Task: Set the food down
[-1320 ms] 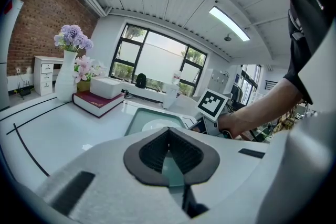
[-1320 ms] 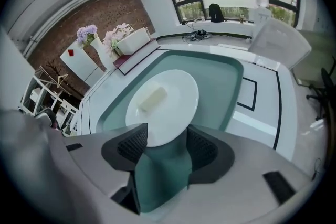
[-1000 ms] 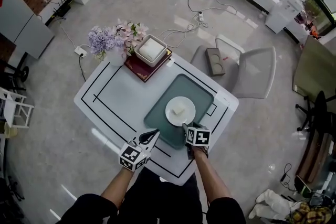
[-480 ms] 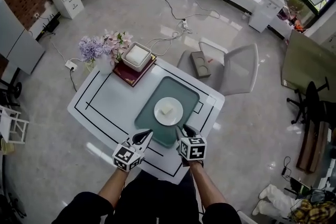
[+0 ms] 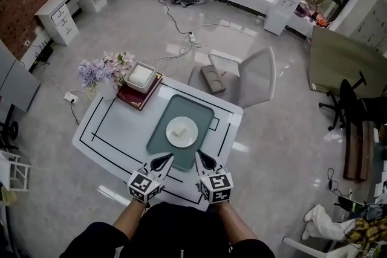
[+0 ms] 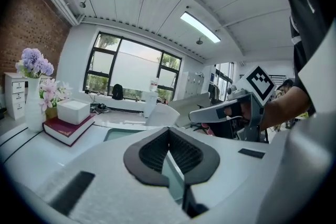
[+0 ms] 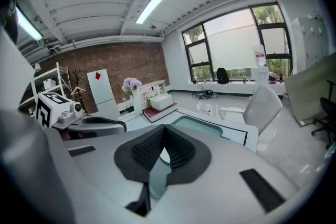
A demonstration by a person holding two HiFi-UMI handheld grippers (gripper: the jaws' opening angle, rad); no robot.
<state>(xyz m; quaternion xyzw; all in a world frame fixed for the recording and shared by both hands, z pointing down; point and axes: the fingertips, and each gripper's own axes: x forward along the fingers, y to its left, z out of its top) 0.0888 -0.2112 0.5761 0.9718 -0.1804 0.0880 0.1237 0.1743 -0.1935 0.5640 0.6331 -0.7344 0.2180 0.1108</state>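
Observation:
A pale piece of food point(image 5: 179, 129) lies on a white plate point(image 5: 188, 137), which sits on a green mat point(image 5: 192, 107) on the white table point(image 5: 112, 124). Both grippers hover over the table's near edge, apart from the plate. My left gripper point(image 5: 162, 161) point(image 6: 169, 132) is shut with nothing in it. The jaws of my right gripper point(image 5: 204, 160) point(image 7: 164, 132) have just been closing and now stand shut, with nothing between them. Each gripper view shows the other gripper alongside.
A white box point(image 5: 140, 76) rests on a maroon book point(image 5: 134, 97) at the table's far left corner, beside a vase of flowers point(image 5: 98, 72). A grey chair point(image 5: 254, 78) stands beyond the table. Cables trail over the floor point(image 5: 181, 21).
My right gripper has left the plate's near rim, drawn back toward me, risen, and shut. The left gripper has also lifted and drawn back a little.

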